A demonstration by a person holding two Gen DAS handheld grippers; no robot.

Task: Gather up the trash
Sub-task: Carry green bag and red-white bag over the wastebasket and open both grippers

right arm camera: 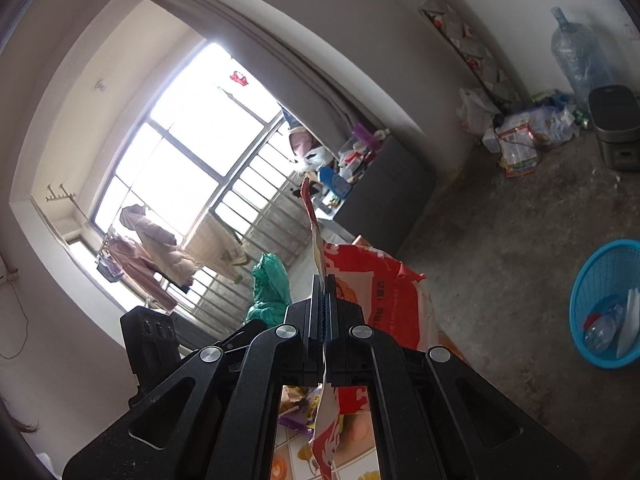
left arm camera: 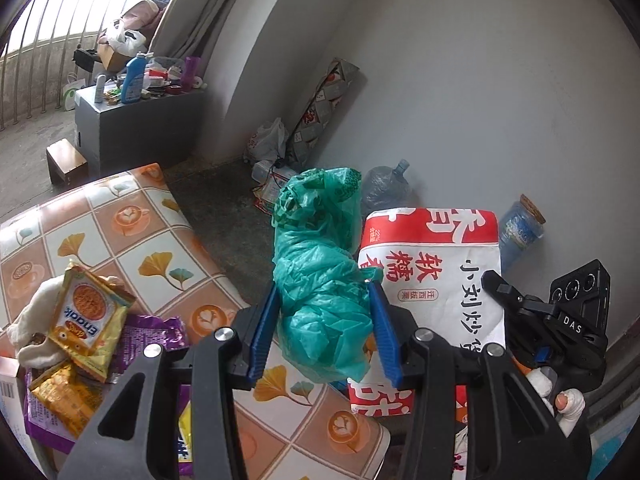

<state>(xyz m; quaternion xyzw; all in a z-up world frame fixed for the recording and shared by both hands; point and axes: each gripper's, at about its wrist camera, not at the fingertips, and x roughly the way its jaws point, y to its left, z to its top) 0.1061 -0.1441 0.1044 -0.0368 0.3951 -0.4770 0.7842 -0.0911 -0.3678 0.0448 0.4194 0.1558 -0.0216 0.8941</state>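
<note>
My left gripper (left arm camera: 326,300) is shut on a crumpled green plastic bag (left arm camera: 320,264) and holds it above the table's edge, next to a red and white paper bag (left arm camera: 436,276). My right gripper (right arm camera: 324,280) is shut on the edge of that red and white paper bag (right arm camera: 372,280), holding it up. The green bag (right arm camera: 270,284) shows to the left of it in the right wrist view. Snack wrappers (left arm camera: 86,316) lie on the patterned table (left arm camera: 160,248) at the left. The right gripper's body (left arm camera: 560,316) shows at the right of the left wrist view.
A blue basket (right arm camera: 606,304) with a bottle stands on the floor at the right. A grey bin (right arm camera: 614,132), a large water bottle (left arm camera: 386,186) and loose bags (left arm camera: 268,140) sit by the wall. A grey cabinet (left arm camera: 136,120) with clutter stands near the window railing.
</note>
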